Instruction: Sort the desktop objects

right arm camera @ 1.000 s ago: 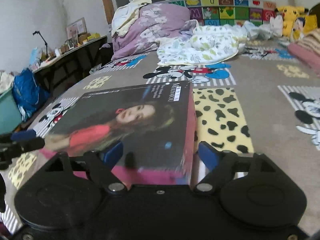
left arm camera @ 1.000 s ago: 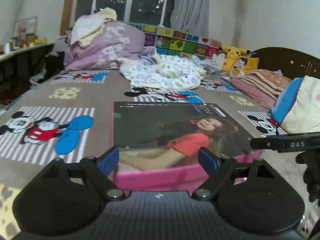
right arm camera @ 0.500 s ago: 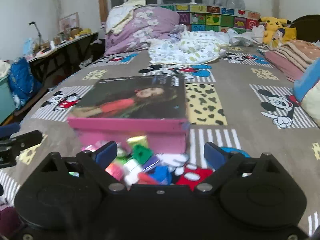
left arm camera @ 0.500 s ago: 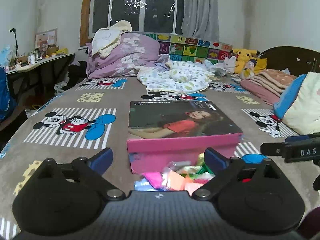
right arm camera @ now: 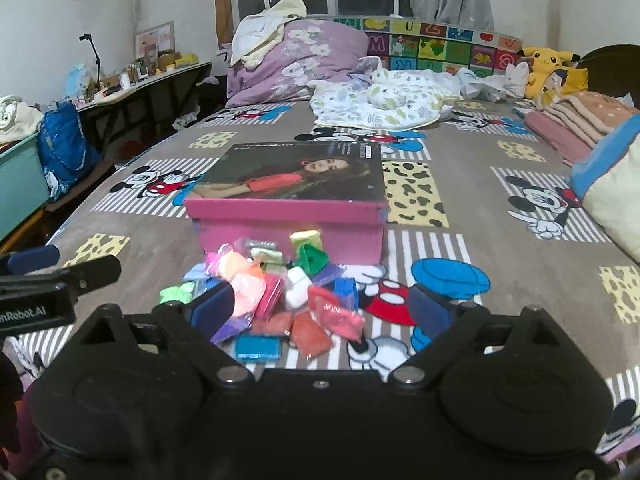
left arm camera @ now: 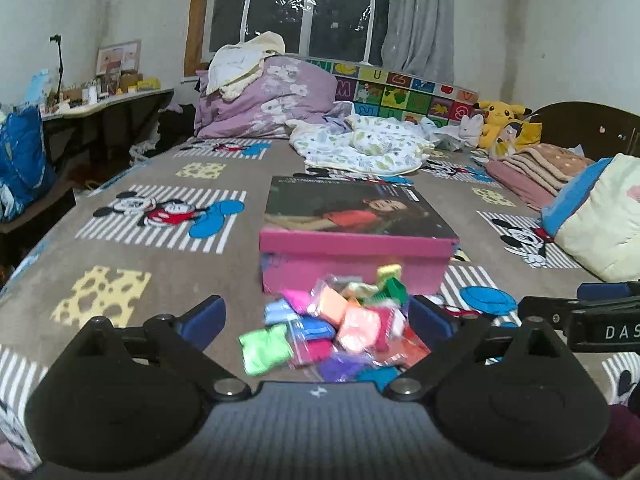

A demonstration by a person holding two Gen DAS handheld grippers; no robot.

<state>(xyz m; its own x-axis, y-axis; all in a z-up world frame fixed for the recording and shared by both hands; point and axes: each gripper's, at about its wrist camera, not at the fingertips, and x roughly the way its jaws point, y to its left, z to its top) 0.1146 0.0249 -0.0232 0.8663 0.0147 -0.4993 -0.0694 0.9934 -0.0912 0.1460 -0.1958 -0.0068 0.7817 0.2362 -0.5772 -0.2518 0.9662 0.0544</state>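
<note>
A pink box (left arm camera: 352, 258) with a photo of a woman on its closed lid lies on the bed; it also shows in the right wrist view (right arm camera: 290, 216). A pile of small coloured clay packets (left arm camera: 328, 328) lies just in front of the box, seen too in the right wrist view (right arm camera: 276, 300). My left gripper (left arm camera: 318, 316) is open and empty, held over the near side of the pile. My right gripper (right arm camera: 320, 306) is open and empty, also over the pile. Each gripper shows at the edge of the other's view.
The bed has a Mickey Mouse sheet (left arm camera: 168, 212). A purple quilt (left arm camera: 268, 100) and a crumpled white blanket (left arm camera: 360, 148) lie at the back. Folded towels (left arm camera: 536, 172) and a cream pillow (left arm camera: 600, 216) lie at the right. A cluttered desk (left arm camera: 100, 100) stands left.
Both grippers have pulled back from the box toward me. The pile of clay packets, hidden before, now shows in front of the box.
</note>
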